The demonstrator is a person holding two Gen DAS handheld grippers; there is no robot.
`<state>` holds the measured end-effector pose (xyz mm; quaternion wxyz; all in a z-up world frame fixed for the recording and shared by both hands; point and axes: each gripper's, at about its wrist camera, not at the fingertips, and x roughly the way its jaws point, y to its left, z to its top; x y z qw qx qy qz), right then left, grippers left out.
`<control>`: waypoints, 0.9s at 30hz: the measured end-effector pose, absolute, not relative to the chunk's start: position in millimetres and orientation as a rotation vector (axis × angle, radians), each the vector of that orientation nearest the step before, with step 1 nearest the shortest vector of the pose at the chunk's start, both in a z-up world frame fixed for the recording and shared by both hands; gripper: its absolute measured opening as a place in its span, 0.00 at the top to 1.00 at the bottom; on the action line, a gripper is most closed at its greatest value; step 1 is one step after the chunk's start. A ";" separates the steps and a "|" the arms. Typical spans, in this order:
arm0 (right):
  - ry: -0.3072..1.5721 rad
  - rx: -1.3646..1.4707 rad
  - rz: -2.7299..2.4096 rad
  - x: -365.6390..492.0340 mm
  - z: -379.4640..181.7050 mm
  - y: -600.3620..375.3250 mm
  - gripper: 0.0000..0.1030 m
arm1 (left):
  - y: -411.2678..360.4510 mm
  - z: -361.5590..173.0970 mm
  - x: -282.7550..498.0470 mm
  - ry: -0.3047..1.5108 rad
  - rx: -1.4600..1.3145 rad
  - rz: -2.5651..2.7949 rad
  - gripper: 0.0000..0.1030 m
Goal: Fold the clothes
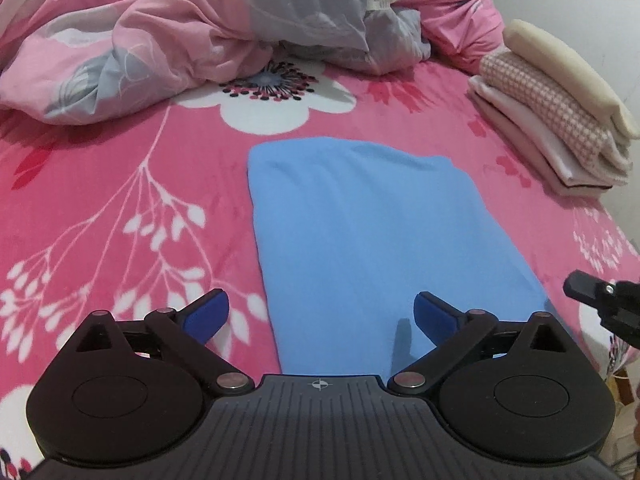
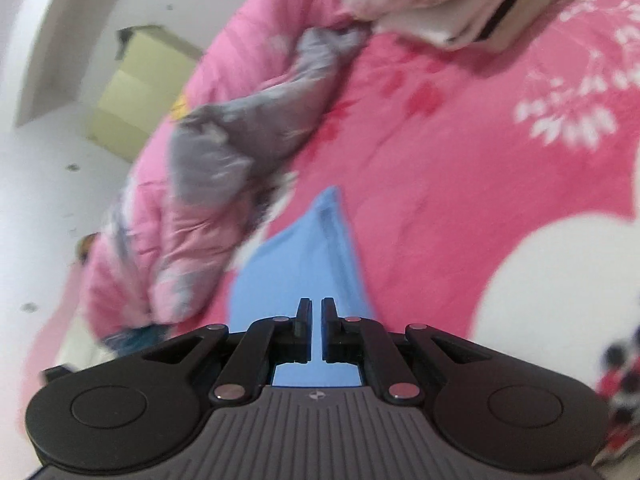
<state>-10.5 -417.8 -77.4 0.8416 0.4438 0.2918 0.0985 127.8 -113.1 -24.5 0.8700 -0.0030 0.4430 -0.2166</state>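
A light blue garment [image 1: 360, 232] lies flat as a long folded rectangle on the pink floral bed sheet [image 1: 120, 184]. My left gripper [image 1: 322, 314] is open, hovering over the garment's near end, its blue pads [image 1: 212, 312] wide apart and holding nothing. My right gripper [image 2: 316, 314] has its jaws nearly together with a thin gap and nothing visibly between them; it points along the blue garment [image 2: 304, 256] from its right side. The right gripper also shows at the right edge of the left wrist view [image 1: 580, 286]. The right wrist view is blurred.
A crumpled pink and grey quilt [image 1: 192, 36] lies across the far side of the bed. A stack of folded clothes [image 1: 560, 112] sits at the far right near the wall. A yellow-green cabinet [image 2: 136, 92] stands beyond the bed.
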 end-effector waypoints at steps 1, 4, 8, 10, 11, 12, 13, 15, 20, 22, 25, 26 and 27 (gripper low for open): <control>0.627 0.927 0.244 -9.8 -78.1 -408.9 0.96 | -114.1 -25.8 126.0 0.931 -0.004 -0.450 0.03; 0.685 0.881 0.305 -14.8 -84.5 -393.3 0.96 | -118.3 -30.3 122.9 0.948 0.008 -0.441 0.03; 0.734 0.853 0.283 -27.9 -97.8 -392.6 0.97 | -121.2 -33.1 120.1 0.953 0.013 -0.431 0.03; 0.712 0.883 0.264 -40.6 -97.2 -405.3 0.97 | -122.2 -33.8 119.0 0.953 0.017 -0.428 0.03; 0.702 0.890 0.240 -45.8 -95.8 -412.0 0.97 | -122.5 -34.3 118.9 0.954 0.019 -0.424 0.03; 0.693 0.884 0.195 -51.0 -93.3 -418.3 0.97 | -122.7 -34.8 118.8 0.955 0.021 -0.421 0.03; 0.684 0.880 0.150 -56.3 -91.0 -425.1 0.97 | -122.9 -35.4 119.0 0.957 0.020 -0.419 0.03; 0.651 0.908 0.102 -66.0 -87.9 -437.5 0.96 | -123.1 -36.6 118.7 0.962 0.020 -0.418 0.03; 0.594 0.922 0.043 -77.9 -81.5 -450.5 0.92 | -123.4 -38.5 118.2 0.967 0.022 -0.414 0.03; 0.590 0.917 0.049 -75.4 -79.9 -448.3 0.81 | -122.9 -38.8 118.2 0.968 0.019 -0.413 0.03; 0.593 0.889 0.070 -68.5 -75.1 -441.7 0.73 | -122.5 -39.1 118.2 0.967 0.016 -0.411 0.03; 0.594 0.883 0.078 -65.6 -73.9 -439.5 0.72 | -122.3 -39.3 118.4 0.968 0.016 -0.410 0.03; 0.596 0.878 0.086 -62.2 -72.8 -436.9 0.70 | -122.3 -39.5 118.8 0.968 0.016 -0.410 0.03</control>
